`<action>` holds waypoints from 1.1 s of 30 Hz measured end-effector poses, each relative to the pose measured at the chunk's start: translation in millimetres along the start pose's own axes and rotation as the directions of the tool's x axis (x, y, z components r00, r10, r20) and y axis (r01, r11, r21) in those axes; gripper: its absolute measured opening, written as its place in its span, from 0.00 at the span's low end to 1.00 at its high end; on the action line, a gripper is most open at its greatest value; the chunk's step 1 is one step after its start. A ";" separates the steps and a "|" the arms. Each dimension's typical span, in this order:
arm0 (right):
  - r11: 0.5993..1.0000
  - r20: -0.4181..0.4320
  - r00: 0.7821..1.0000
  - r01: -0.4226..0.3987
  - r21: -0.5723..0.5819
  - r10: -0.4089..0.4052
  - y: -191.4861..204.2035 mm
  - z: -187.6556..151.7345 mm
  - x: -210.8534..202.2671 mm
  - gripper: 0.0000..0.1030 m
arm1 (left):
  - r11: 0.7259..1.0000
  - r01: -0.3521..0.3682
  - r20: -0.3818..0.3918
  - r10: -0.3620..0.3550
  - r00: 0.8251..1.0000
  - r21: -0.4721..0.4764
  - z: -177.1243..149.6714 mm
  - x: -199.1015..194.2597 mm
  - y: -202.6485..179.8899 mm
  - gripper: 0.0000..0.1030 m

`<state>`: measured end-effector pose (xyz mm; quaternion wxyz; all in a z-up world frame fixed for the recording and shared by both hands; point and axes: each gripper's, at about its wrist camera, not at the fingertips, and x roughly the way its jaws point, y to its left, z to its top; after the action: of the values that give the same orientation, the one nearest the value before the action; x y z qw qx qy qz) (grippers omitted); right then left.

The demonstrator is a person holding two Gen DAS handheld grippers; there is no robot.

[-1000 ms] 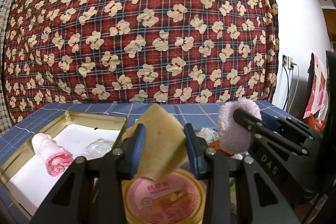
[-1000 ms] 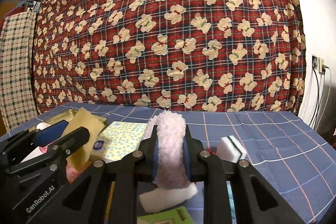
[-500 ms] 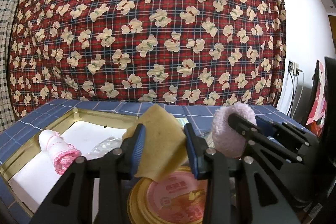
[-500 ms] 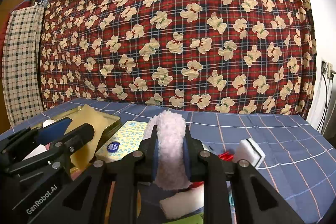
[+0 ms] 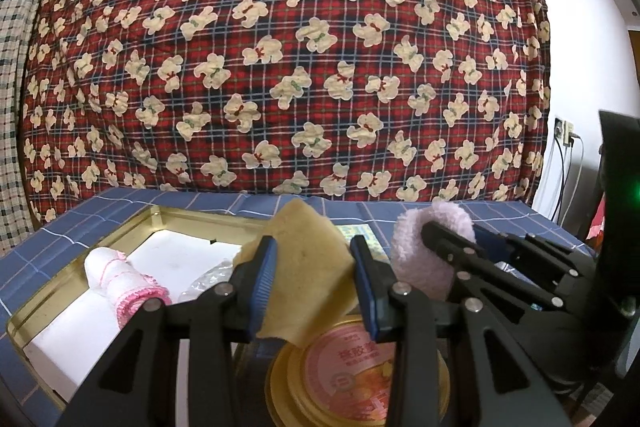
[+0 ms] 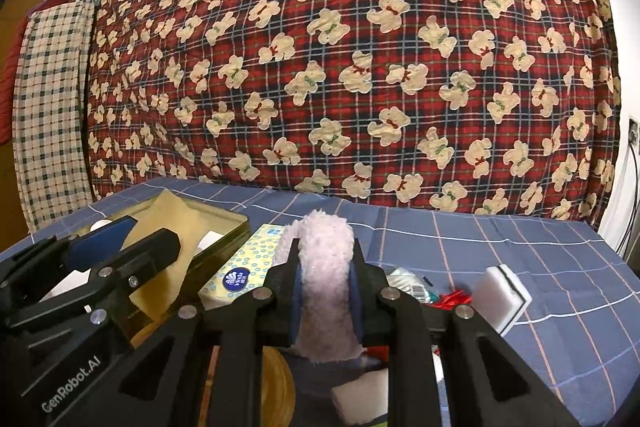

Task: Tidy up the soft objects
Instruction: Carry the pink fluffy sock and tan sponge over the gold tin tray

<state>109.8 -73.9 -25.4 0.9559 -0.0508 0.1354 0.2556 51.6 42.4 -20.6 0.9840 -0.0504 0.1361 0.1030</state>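
My left gripper (image 5: 314,267) is shut on a yellow sponge cloth (image 5: 310,279) and holds it above the table, beside the gold tin tray (image 5: 120,239). The tray holds a rolled white and pink towel (image 5: 120,287) and a clear plastic wrapper (image 5: 204,283). My right gripper (image 6: 326,291) is shut on a fluffy pale pink cloth (image 6: 324,283), held up close to the right of the left gripper; it also shows in the left wrist view (image 5: 432,251). The left gripper and its sponge cloth (image 6: 160,267) show at left in the right wrist view.
A round pink-lidded tin (image 5: 352,379) lies under the left gripper. A yellow tissue pack (image 6: 244,267), a white sponge block (image 6: 504,299), a red item (image 6: 452,297) and a white piece (image 6: 360,395) lie on the blue checked tablecloth (image 6: 520,251). A bear-print blanket hangs behind.
Both grippers have lifted a little and shifted left toward the tray, each still holding its cloth. The tray and towel sit nearer the left gripper's view centre.
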 end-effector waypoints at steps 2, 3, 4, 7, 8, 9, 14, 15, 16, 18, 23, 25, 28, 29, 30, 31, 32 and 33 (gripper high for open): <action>1.000 -0.005 1.000 -0.005 -0.001 0.005 1.3 0.4 1.6 0.21 | 1.000 -0.001 -0.002 0.001 1.000 -0.003 -0.1 0.1 -1.1 0.36; 1.000 -0.010 1.000 -0.008 -0.002 0.008 2.0 0.6 3.0 0.21 | 1.000 0.001 -0.002 -0.001 1.000 -0.005 -0.1 0.0 -1.3 0.36; 1.000 -0.013 1.000 -0.010 -0.001 0.010 2.3 0.7 3.8 0.21 | 1.000 0.002 -0.001 -0.002 1.000 -0.008 0.0 -0.1 -1.6 0.36; 1.000 -0.020 1.000 -0.017 0.001 0.017 3.3 1.2 5.7 0.21 | 0.999 0.022 -0.002 -0.022 1.000 -0.030 -0.7 -4.9 6.7 0.36; 1.000 -0.022 1.000 -0.021 0.001 0.021 3.8 1.7 6.0 0.21 | 0.999 0.027 -0.007 -0.028 1.000 -0.036 -0.4 -5.4 8.7 0.36; 1.000 -0.022 0.999 -0.024 0.001 0.024 4.5 2.6 5.9 0.21 | 0.999 0.032 -0.012 -0.032 0.999 -0.040 0.2 -5.9 11.1 0.36; 0.998 -0.018 0.998 -0.061 0.012 0.061 11.7 14.6 4.8 0.21 | 0.997 0.052 -0.008 -0.053 0.999 -0.064 9.2 -15.6 22.9 0.36; 0.998 -0.015 0.998 -0.067 0.011 0.067 13.8 17.0 4.4 0.21 | 0.996 0.056 -0.008 -0.057 0.998 -0.067 11.6 -17.5 25.5 0.36; 0.997 -0.014 0.997 -0.076 0.006 0.076 17.6 20.5 4.2 0.21 | 0.996 0.058 -0.009 -0.058 0.998 -0.072 14.5 -19.1 29.4 0.36; 0.996 -0.014 0.996 -0.091 0.000 0.091 23.4 25.1 4.7 0.21 | 0.995 0.054 -0.012 -0.055 0.998 -0.080 18.8 -20.9 37.6 0.36; 0.991 -0.035 0.991 -0.131 0.002 0.131 35.7 34.7 8.6 0.21 | 0.993 0.039 -0.050 -0.045 0.998 -0.115 28.7 -16.8 65.3 0.36; 0.990 -0.047 0.989 -0.141 -0.003 0.141 40.6 37.6 10.9 0.21 | 0.991 0.030 -0.062 -0.038 0.997 -0.127 32.2 -14.7 76.4 0.36; 0.986 -0.067 0.984 -0.165 -0.004 0.164 47.9 43.1 16.5 0.21 | 0.991 0.009 -0.085 -0.021 0.996 -0.132 37.9 -10.8 92.5 0.36; 0.986 -0.072 0.983 -0.170 -0.005 0.169 49.8 44.7 17.9 0.21 | 0.991 0.005 -0.090 -0.017 0.996 -0.130 39.0 -9.8 95.2 0.36; 0.984 -0.078 0.982 -0.175 -0.006 0.174 52.0 46.4 19.8 0.21 | 0.991 0.005 -0.100 -0.018 0.995 -0.133 40.6 -8.2 99.9 0.36; 0.982 -0.088 0.978 -0.188 -0.004 0.187 55.1 48.8 22.5 0.21 | 0.991 0.005 -0.110 -0.021 0.994 -0.137 41.7 -6.8 103.4 0.36; 0.981 -0.094 0.976 -0.196 -0.002 0.194 57.4 50.3 24.2 0.21 | 0.990 0.005 -0.123 -0.023 0.992 -0.138 43.1 -4.8 107.5 0.36; 0.980 -0.102 0.975 -0.201 -0.005 0.199 60.4 52.3 26.5 0.21 | 0.990 0.002 -0.134 -0.021 0.991 -0.139 44.7 -2.9 111.4 0.36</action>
<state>113.6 -0.4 15.4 0.9169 -0.0571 0.1860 0.3485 36.3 156.0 15.0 0.9672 -0.1264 0.1947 0.1031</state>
